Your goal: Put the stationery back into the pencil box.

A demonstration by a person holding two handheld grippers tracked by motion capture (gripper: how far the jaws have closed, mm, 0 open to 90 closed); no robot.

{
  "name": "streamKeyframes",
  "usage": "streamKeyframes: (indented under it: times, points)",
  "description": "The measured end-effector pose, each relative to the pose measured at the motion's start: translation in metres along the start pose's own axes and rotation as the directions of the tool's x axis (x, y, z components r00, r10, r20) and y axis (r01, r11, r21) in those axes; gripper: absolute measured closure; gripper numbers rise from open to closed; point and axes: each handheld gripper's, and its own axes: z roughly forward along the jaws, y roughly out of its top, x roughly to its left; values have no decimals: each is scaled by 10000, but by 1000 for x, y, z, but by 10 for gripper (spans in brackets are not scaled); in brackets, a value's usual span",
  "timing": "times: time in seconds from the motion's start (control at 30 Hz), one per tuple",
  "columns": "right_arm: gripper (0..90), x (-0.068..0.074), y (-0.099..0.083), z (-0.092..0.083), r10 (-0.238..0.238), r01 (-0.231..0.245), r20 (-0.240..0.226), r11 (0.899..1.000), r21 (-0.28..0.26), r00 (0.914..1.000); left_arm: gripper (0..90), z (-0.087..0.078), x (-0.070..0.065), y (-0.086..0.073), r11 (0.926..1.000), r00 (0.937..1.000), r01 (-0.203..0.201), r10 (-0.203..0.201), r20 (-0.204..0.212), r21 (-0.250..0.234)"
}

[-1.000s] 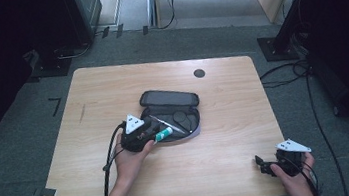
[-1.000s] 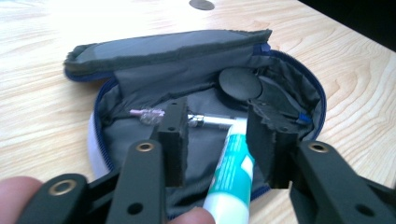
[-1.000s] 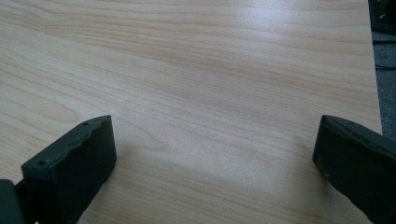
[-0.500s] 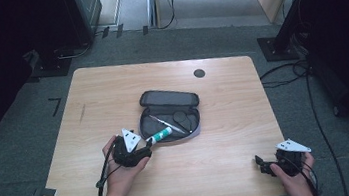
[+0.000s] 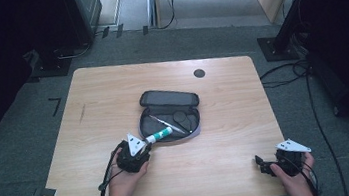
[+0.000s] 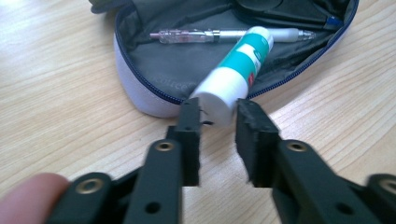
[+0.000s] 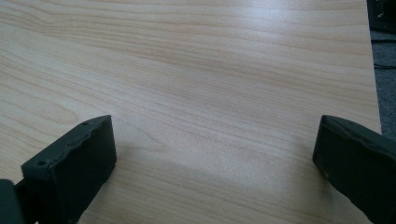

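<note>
Gripping glue stick [image 6: 233, 74] at its white cap end, left gripper [image 6: 217, 114] jaws just closed on it | glue stick: frame centre, over pencil case [image 6: 140, 100] rim | right gripper [image 7: 215, 154]: wide, empty, above table [image 7: 187, 70]

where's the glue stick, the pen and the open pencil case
glue stick [image 6: 236, 74]: left gripper view, on its teal and white barrel.
pen [image 6: 229, 35]: left gripper view, on its silver middle section.
open pencil case [image 6: 140, 95]: left gripper view, on its pale outer wall near the zip.
</note>
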Motion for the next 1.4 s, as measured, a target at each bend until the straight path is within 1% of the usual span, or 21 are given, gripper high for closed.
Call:
streamKeyframes:
  times: [0.1,0.17,0.2,0.27,0.4,0.5,0.57,0.67,0.7,0.83,0.93,1.0,1.07,1.17,1.2,1.3,1.37,1.4]
  points:
    - [0,0,0,0,-1,1,2,10000,-4,10000,797,4,-1,4,9999,9999,-151,152,-55,81]
    - [0,0,0,0,-3,3,2,10000,0,10000,802,6,0,8,9998,9999,-135,136,-101,143]
    - [0,0,0,0,-4,4,2,10000,-1,10000,801,9,1,10,9999,9999,-62,63,-111,130]
    - [0,0,0,0,3,-3,3,10000,-2,10000,799,13,3,13,9996,9998,11,-6,-180,269]
    - [0,0,0,0,4,-4,-1,10000,-24,10000,796,24,7,19,9987,9996,239,-233,-144,450]
    - [0,0,0,0,-17,17,-1,10000,-16,10000,793,30,9,25,9982,9990,372,-359,-275,477]
    - [0,0,0,0,-16,16,-2,10000,-16,10000,790,34,10,29,9974,9985,424,-404,-360,580]
    - [0,0,0,0,-19,19,-1,10000,-18,10000,771,38,13,33,9966,9978,556,-534,-381,606]
    - [0,0,0,0,-17,17,-4,10000,-20,10000,758,38,14,34,9965,9974,670,-655,-314,507]
    - [0,0,0,0,-16,16,-4,10000,-19,10000,677,30,16,36,9948,9946,1017,-1016,198,-31]
    - [0,0,0,0,-19,19,-4,10000,-15,10000,638,20,20,38,9901,9903,1347,-1332,395,-404]
    - [0,0,0,0,-15,15,-6,10000,-20,10000,614,13,24,38,9871,9883,1503,-1484,361,-550]
    - [0,0,0,0,-18,18,-9,10000,-17,10000,590,7,27,38,9852,9867,1594,-1568,432,-637]
    - [0,0,0,0,-18,18,-8,10000,-17,10000,543,-3,30,36,9837,9864,1619,-1589,427,-781]
    - [0,0,0,0,-14,14,-3,10000,-21,10000,524,-6,31,36,9822,9856,1661,-1626,458,-880]
    - [0,0,0,0,-18,18,-1,10000,-18,10000,455,-16,33,34,9837,9879,1515,-1474,485,-966]
    - [0,0,0,0,-20,20,0,10000,-15,10000,382,-23,34,34,9839,9886,1470,-1428,473,-1014]
    - [0,0,0,0,-18,18,5,10000,-16,10000,332,-26,35,33,9837,9884,1484,-1442,473,-1013]
